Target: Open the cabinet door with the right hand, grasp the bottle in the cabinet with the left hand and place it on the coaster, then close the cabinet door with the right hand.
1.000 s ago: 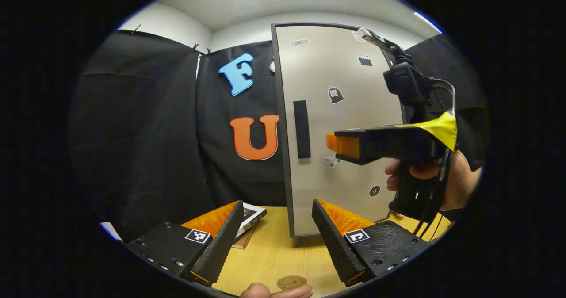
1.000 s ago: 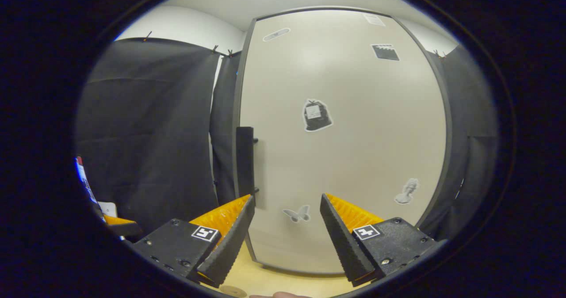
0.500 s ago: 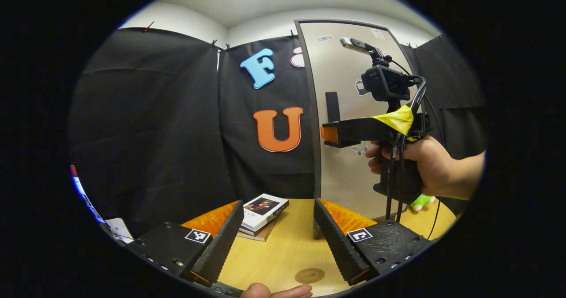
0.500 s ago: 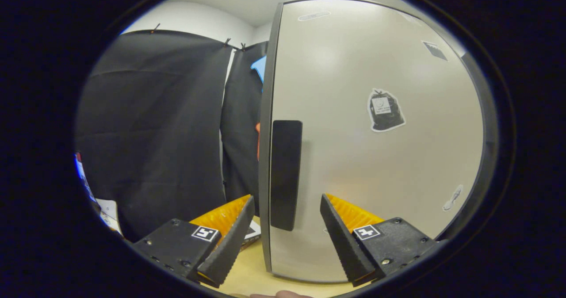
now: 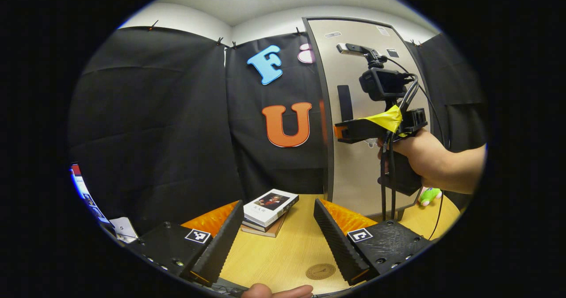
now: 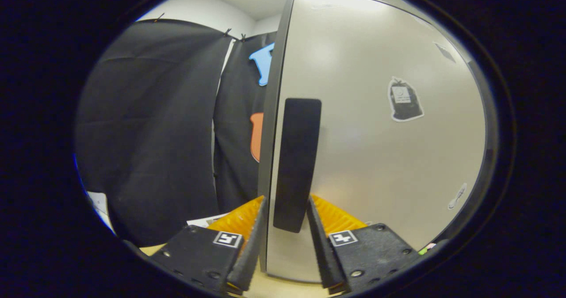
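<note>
Left gripper view, bottom: left gripper [image 5: 277, 238] w/ fingers wide apart over the table [image 5: 283, 254]; books [image 5: 269, 207] at centre, coaster [image 5: 321, 271] lower centre-right. Right of centre, a hand [image 5: 424, 156] holds the right gripper [image 5: 338, 132] at the cabinet door [image 5: 353, 165]. Right gripper view, bottom centre: right gripper [image 6: 285, 231] nearly closed around the door handle [image 6: 296, 163]; can't tell if both fingers press it.

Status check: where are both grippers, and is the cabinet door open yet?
Right gripper straddling door handle, grip unconfirmed. Left gripper open, over table near coaster. Cabinet door shut. Books left of cabinet, clear.
</note>
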The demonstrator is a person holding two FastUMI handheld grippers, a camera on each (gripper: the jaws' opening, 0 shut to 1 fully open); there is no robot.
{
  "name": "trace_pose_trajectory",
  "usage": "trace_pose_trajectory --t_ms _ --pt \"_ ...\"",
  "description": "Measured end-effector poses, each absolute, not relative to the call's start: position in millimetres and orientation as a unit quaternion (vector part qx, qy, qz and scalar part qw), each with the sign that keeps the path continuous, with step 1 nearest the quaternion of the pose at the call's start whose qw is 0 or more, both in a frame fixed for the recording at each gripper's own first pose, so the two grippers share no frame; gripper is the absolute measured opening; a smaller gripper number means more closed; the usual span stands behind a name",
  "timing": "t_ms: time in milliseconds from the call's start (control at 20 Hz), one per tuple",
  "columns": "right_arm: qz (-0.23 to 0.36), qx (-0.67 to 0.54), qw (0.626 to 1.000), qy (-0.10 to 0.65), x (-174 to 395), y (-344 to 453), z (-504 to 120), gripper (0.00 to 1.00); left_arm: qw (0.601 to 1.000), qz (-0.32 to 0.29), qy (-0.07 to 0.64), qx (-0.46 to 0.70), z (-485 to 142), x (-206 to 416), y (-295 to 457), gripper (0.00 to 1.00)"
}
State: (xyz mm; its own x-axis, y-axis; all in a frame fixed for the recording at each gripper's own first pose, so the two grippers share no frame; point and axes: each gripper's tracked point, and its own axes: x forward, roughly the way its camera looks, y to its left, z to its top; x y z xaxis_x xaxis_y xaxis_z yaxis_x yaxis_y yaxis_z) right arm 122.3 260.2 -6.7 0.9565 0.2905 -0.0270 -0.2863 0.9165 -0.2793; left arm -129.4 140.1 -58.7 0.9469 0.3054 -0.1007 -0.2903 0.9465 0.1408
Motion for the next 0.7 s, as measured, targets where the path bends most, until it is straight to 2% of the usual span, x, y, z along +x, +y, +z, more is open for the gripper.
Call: trace_pose_trajectory --t_ms 50,100,300,700 --pt "0.145 -0.15 0.978 -0.007 124 258 -4 0.34 0.985 0.149 0.065 0.063 -63 -131 138 0.97" --pt "0.148 -0.147 0.978 -0.005 124 258 -6 0.37 0.985 0.147 0.068 0.063 -65 -132 136 0.96" --pt "0.157 -0.14 0.978 0.001 122 258 -5 0.25 0.987 0.135 0.066 0.061 -67 -135 128 0.96" --pt "0.186 -0.127 0.974 0.002 108 254 -6 0.16 0.987 0.125 0.082 0.054 -80 -145 125 0.96"
